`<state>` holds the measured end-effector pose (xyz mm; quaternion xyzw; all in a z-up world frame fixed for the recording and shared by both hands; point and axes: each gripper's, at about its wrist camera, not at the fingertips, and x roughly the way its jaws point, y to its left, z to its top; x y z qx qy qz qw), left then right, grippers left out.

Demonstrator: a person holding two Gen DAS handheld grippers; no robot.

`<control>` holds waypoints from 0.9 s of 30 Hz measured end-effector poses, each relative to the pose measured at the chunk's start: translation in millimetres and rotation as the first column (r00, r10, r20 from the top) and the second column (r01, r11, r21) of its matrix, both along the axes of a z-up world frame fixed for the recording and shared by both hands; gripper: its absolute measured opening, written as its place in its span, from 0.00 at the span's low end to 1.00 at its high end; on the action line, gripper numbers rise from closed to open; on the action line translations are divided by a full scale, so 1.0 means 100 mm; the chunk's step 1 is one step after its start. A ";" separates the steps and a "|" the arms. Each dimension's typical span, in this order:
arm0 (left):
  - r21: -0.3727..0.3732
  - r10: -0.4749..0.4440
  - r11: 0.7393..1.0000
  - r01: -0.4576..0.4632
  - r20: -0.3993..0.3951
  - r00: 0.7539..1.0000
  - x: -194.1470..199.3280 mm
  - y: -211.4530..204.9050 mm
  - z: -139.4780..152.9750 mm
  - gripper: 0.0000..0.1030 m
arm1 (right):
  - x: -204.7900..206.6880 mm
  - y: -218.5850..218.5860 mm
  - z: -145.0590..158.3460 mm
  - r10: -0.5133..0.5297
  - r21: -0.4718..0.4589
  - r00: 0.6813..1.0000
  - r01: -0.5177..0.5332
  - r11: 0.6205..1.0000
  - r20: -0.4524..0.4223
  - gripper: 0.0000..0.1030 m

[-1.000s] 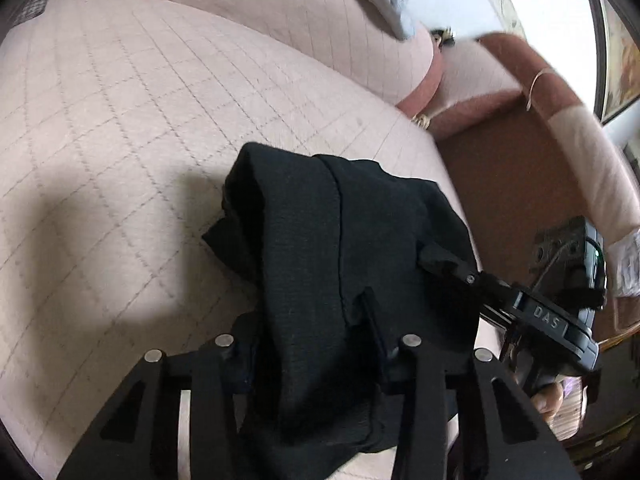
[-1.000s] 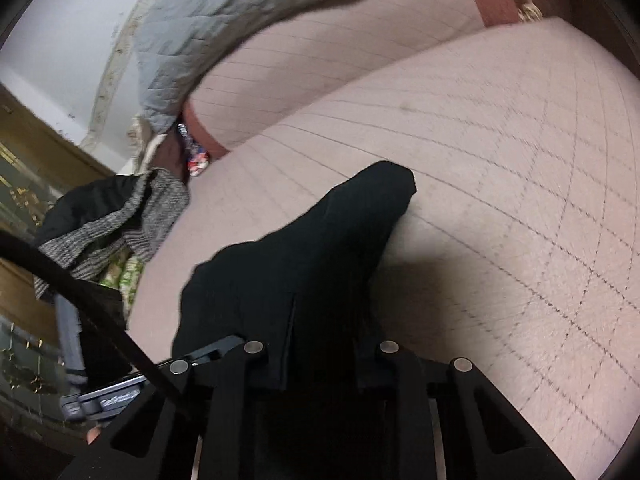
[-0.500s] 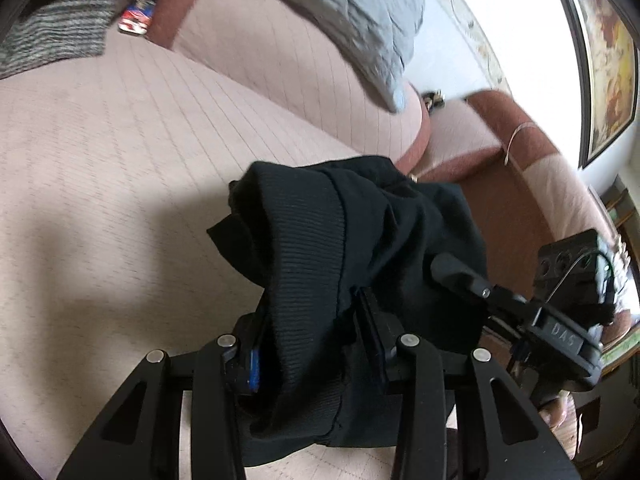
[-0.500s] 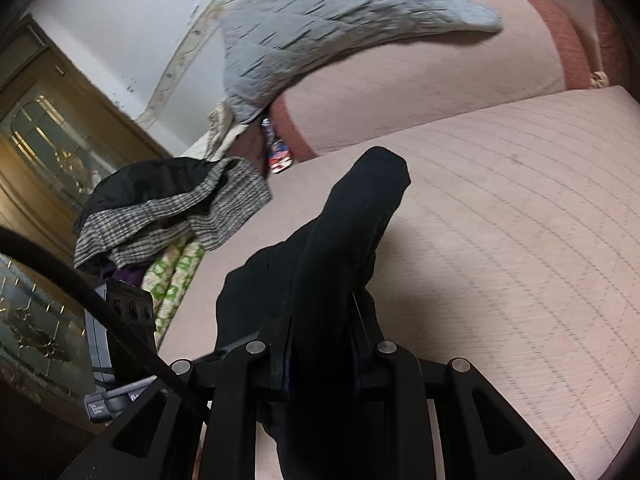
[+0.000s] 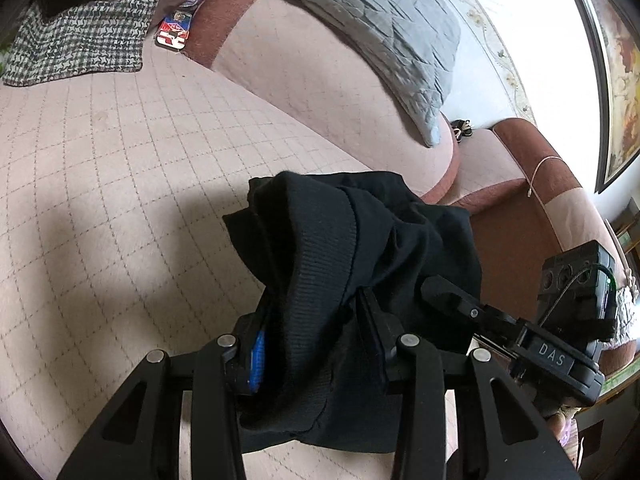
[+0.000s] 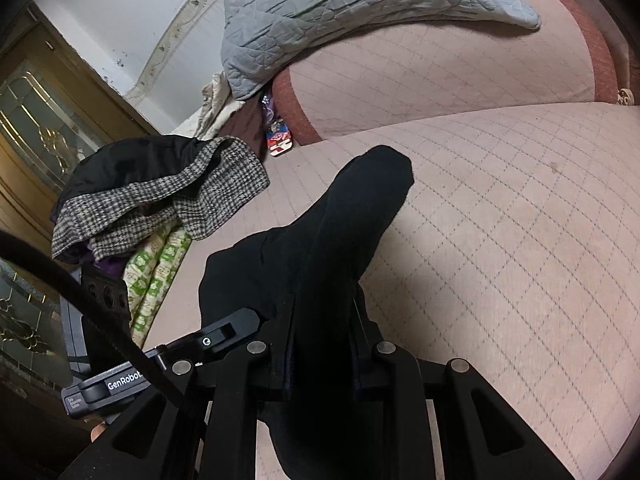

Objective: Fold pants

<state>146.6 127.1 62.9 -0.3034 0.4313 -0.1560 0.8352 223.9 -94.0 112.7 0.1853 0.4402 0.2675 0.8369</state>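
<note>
Black pants [image 5: 340,248] hang bunched over the pink quilted sofa seat [image 5: 112,184], held by both grippers. My left gripper [image 5: 316,336] is shut on a thick ribbed fold of the pants, which drapes over and below its fingers. In the right wrist view the same pants [image 6: 344,240] rise as a dark fold from my right gripper [image 6: 324,344], which is shut on them. The right gripper's body [image 5: 560,344] shows at the right of the left wrist view, and the left gripper's body [image 6: 168,356] at the lower left of the right wrist view. The fingertips are hidden by cloth.
A grey quilted blanket [image 5: 360,20] lies over the sofa back. A houndstooth garment [image 6: 160,200] on a pile of clothes sits at the sofa's left end. A small colourful packet [image 6: 278,136] lies in the seat crease. A brown armrest [image 5: 520,168] is to the right.
Both grippers have lifted with the pants and tilted upward. More of the sofa back, blanket and clothes pile has come into view. Both grips are unchanged.
</note>
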 end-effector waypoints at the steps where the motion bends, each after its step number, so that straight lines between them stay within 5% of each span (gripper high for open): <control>1: 0.000 -0.002 1.000 0.002 -0.002 1.000 0.03 -0.01 -0.02 0.37 | 0.04 0.00 -0.01 -0.002 0.000 1.000 0.002 1.000 -0.004 0.21; 14: 0.019 -0.037 0.999 0.037 -0.025 0.999 0.39 -0.09 -0.23 0.37 | 0.47 -0.08 -0.36 -0.049 -0.024 0.996 0.048 0.999 -0.078 0.21; 21: -0.037 -0.033 0.999 0.033 0.010 0.999 0.40 -0.02 -0.12 0.37 | 0.53 -0.12 -0.28 -0.040 0.028 0.997 0.042 0.999 -0.063 0.21; 27: -0.018 -0.033 0.999 0.033 0.000 0.999 0.52 -0.01 -0.21 0.38 | 0.61 -0.05 -0.29 -0.047 -0.022 0.997 0.045 0.999 -0.059 0.21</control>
